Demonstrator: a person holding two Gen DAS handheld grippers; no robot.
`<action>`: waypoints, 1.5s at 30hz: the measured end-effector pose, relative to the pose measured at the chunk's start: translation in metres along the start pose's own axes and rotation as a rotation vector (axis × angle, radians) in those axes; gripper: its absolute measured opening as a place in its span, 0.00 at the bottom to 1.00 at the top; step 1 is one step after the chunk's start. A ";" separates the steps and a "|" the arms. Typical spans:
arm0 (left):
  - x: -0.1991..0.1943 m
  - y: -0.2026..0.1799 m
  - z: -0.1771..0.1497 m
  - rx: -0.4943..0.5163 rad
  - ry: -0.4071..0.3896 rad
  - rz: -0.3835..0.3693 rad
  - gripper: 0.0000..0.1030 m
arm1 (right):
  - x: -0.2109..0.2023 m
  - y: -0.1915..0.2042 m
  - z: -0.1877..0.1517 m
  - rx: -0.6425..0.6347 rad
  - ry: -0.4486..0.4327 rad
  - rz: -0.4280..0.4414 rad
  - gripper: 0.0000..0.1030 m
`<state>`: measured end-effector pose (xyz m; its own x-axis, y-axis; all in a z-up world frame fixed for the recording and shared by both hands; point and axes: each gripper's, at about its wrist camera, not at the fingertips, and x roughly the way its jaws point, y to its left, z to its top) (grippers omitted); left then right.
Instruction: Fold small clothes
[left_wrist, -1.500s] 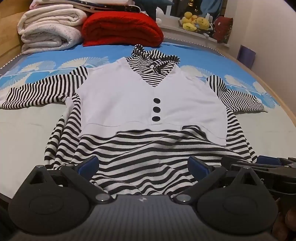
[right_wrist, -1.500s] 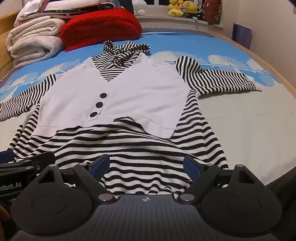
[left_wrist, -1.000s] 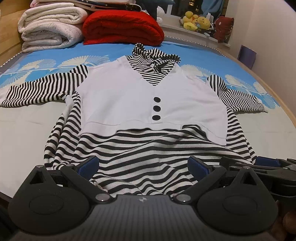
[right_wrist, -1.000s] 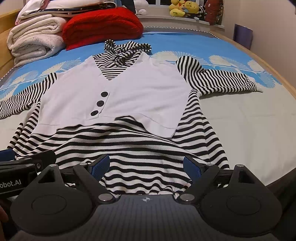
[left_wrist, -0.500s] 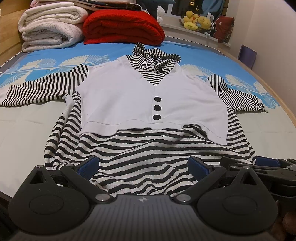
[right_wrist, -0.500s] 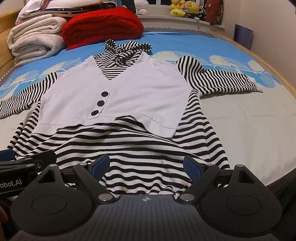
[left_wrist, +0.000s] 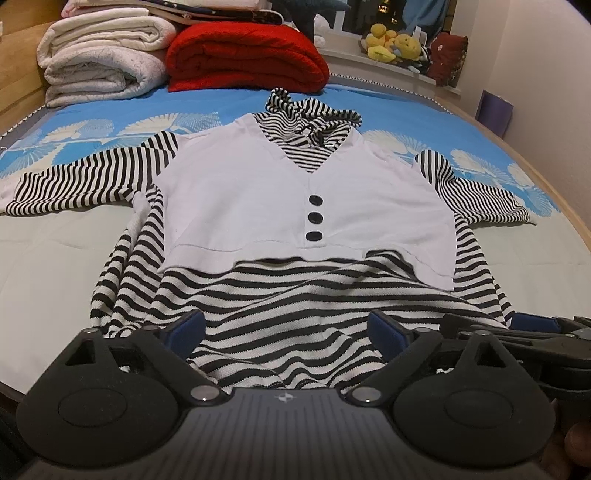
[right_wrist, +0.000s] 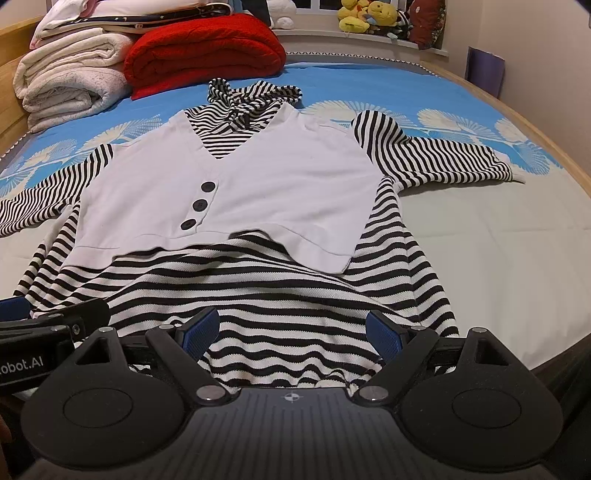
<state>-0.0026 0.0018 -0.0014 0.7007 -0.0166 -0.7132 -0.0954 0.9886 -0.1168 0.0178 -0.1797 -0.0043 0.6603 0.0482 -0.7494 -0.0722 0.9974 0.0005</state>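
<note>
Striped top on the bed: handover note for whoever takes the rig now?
Left hand-held gripper: jaws closing, astride the hem of the striped top, not yet pinching.
Right hand-held gripper: open, over the hem.
The top lies flat, front up, on the bed, both sleeves spread, white vest panel on top.
Done: laid out. Left: every fold.

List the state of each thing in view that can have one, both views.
striped top: spread flat on the bed, face up, sleeves out, unfolded.
white vest panel: three buttons fastened.
left gripper: jaws closing, hem between them, not pinched.
right gripper: open over the hem.
red blanket: folded.
white blankets: folded, stacked.
</note>
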 end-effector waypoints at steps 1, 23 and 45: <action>-0.001 0.001 0.001 -0.002 -0.008 -0.006 0.86 | 0.000 0.000 0.000 0.002 0.002 0.000 0.85; 0.026 0.119 0.179 -0.011 0.041 0.018 0.29 | -0.056 -0.024 0.084 0.054 -0.298 0.126 0.63; 0.111 0.450 0.177 -0.819 0.147 0.405 0.44 | 0.095 0.019 0.242 -0.076 -0.123 0.268 0.68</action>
<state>0.1578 0.4710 -0.0105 0.4139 0.2329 -0.8800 -0.8225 0.5100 -0.2519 0.2600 -0.1436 0.0849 0.6955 0.3194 -0.6436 -0.3083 0.9418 0.1342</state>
